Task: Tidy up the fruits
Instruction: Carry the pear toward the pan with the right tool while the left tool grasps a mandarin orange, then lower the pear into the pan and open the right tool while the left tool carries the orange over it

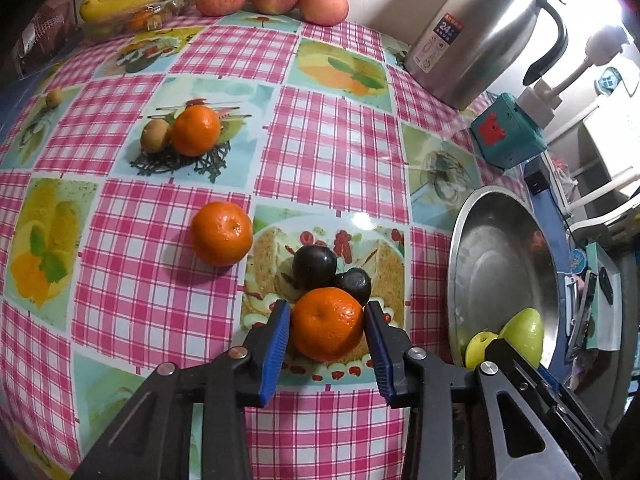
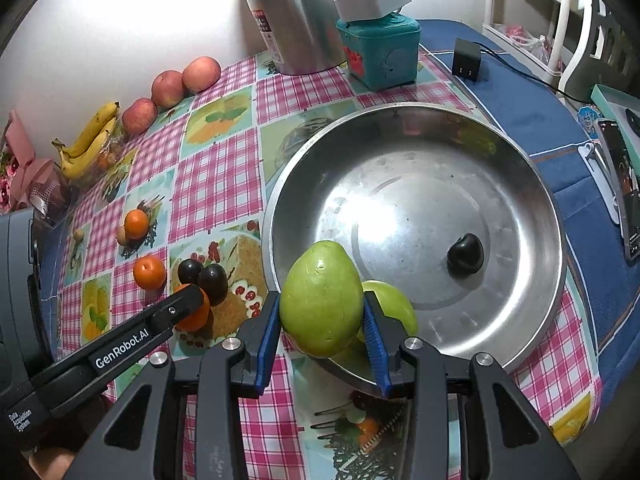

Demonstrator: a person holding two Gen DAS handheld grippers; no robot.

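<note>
Fruit sorting, early stage: metal basin [image 2: 532,208] holds one dark plum [image 2: 465,255] and a green guava [image 2: 394,306]; several fruits remain on the table [image 1: 332,148]. Left gripper [image 1: 327,330] fingers clasp a mandarin [image 1: 327,323]; right gripper [image 2: 320,320] fingers hold a second guava [image 2: 320,298] at the rim.

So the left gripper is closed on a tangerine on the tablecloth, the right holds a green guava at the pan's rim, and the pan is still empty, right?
Not quite. The pan is not empty: the right wrist view shows a dark plum and a second green fruit in it. The rest stands: left gripper on the tangerine, right gripper holding the guava.
</note>
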